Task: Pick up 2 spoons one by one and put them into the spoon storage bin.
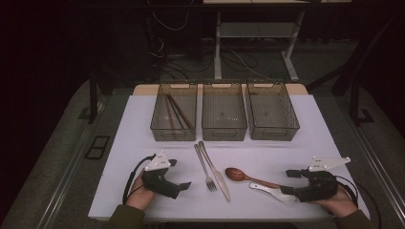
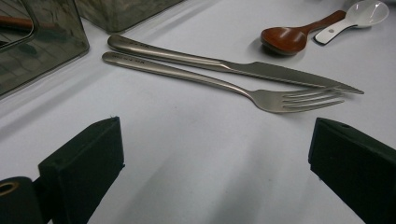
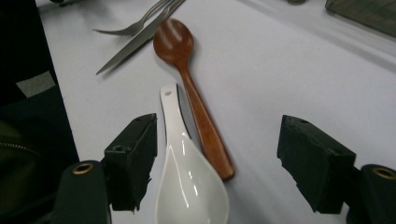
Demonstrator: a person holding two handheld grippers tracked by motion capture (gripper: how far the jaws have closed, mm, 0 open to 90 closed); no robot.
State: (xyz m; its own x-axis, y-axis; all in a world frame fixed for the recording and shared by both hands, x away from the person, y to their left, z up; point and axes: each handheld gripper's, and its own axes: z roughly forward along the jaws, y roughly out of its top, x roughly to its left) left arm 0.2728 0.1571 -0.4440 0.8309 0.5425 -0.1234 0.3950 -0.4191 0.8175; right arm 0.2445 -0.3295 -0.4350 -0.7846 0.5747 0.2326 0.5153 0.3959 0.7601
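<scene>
Your right gripper (image 3: 217, 158) hangs open over the white spoon (image 3: 189, 186) and wooden spoon (image 3: 196, 98) near the table's front edge. Your left gripper (image 2: 215, 163) rests open. Chopsticks (image 1: 174, 113) are binned; fork (image 1: 205, 168) and knife (image 1: 216, 171) remain.

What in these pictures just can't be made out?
- The white ceramic spoon: its bowl end is cut off by the right gripper view's bottom edge.
- The dark sticks in the left clear plastic bin: too small and dim in the high view to identify.
- The floor behind the white table: lost in darkness.
</scene>
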